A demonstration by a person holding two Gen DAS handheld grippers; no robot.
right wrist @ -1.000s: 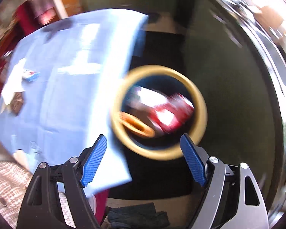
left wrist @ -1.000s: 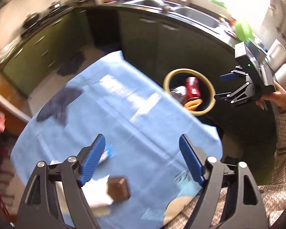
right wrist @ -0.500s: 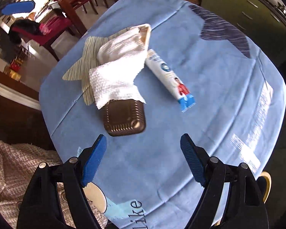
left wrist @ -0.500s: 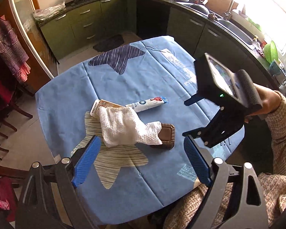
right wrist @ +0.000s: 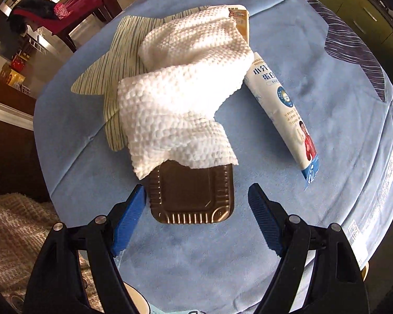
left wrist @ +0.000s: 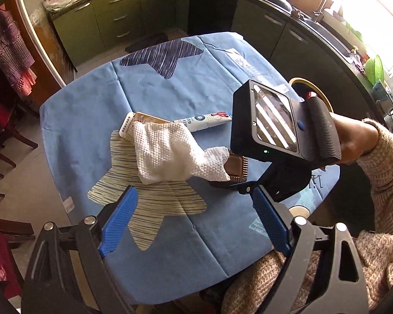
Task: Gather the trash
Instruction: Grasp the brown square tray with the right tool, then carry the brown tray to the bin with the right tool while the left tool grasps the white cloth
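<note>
Lining up the right gripper point(right wrist: 196, 204) over the brown ribbed plastic tray point(right wrist: 192, 196) on the blue-clothed tabletop point(right wrist: 314, 99), jaws spread and empty.
Judging from the right wrist view, the tray lies between the blue pads, nearer the left pad, which sits just beside its edge; shifting slightly toward 9 o'clock would center it before closing. A white paper towel point(right wrist: 180, 99) drapes over the tray's 12 o'clock end, so a low pinch on the ribbed rim should avoid dragging the towel along, unless both go together. A white snack wrapper point(right wrist: 283, 104) lies apart at 2 o'clock, and a small carton point(right wrist: 242, 23) peeks from under the towel at 12. The left gripper point(left wrist: 194, 219), which has just widened, hangs spread and empty at the near side. The yellow-rimmed bin point(left wrist: 319, 91) waits past the tabletop's edge at 2 o'clock in the left wrist view.
</note>
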